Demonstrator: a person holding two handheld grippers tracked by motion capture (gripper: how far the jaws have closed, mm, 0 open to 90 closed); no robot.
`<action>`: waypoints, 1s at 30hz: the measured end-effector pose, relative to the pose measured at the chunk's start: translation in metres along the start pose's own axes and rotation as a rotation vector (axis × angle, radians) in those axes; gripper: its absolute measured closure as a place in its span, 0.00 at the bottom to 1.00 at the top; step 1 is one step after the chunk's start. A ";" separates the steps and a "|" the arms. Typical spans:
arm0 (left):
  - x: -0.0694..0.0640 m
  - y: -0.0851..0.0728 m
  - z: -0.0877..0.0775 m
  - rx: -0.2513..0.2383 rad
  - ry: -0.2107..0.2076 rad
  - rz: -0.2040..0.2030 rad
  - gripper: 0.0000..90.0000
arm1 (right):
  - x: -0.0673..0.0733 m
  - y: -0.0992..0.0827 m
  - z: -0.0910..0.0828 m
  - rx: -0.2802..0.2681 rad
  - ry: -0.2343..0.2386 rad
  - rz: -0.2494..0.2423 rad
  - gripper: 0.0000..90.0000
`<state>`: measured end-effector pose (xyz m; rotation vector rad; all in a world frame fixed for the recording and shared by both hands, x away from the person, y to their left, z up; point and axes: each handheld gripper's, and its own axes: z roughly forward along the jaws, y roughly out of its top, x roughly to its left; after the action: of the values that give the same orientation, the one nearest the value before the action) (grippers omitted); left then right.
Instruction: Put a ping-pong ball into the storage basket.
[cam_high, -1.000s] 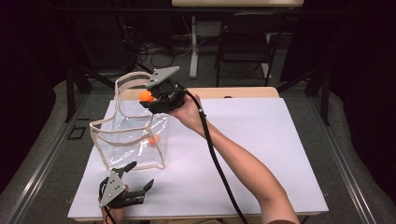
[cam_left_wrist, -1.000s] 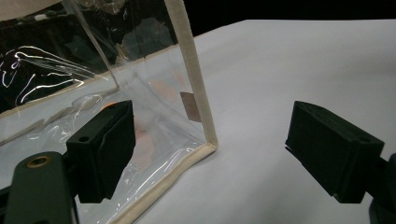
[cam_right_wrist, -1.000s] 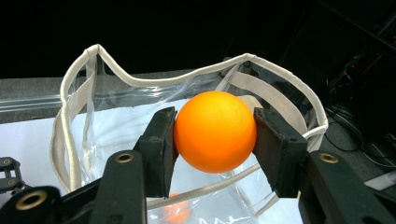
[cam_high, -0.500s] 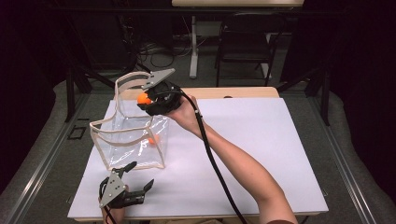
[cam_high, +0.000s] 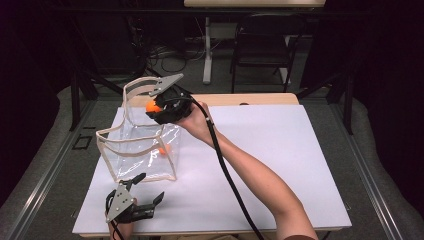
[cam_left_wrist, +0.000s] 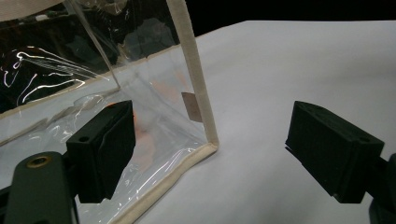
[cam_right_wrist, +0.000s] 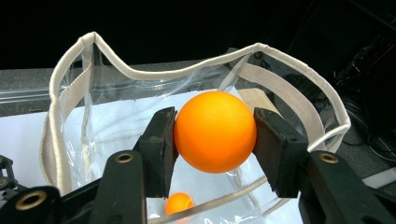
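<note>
A clear plastic bag with cream trim stands open on the white table top. My right gripper hovers over the bag's far rim, shut on an orange ball. A second orange ball lies inside the bag on its floor. My left gripper rests near the table's front left edge, open, with the bag's near corner seam between its jaws and untouched.
The bag's looped handle rises behind the right gripper. A black cable trails along the person's forearm. Chairs and a stand sit on the dark floor beyond the table. The right half of the table top is bare.
The right gripper with the ball has edged slightly left and forward over the bag's rim. The left gripper has stayed in place.
</note>
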<state>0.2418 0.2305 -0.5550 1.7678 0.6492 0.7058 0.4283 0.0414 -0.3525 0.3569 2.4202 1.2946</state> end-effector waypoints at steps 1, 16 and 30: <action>0.000 0.000 0.000 0.001 0.001 0.001 0.17 | 0.000 0.000 0.000 0.002 0.002 0.001 0.56; -0.001 0.000 0.000 0.001 -0.002 0.000 0.17 | 0.002 0.001 0.009 0.029 0.007 0.003 0.56; 0.000 0.000 0.000 -0.002 -0.003 -0.001 0.17 | 0.000 -0.004 0.018 0.054 -0.001 0.016 0.56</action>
<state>0.2412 0.2303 -0.5547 1.7659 0.6472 0.7027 0.4357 0.0522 -0.3648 0.3923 2.4598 1.2368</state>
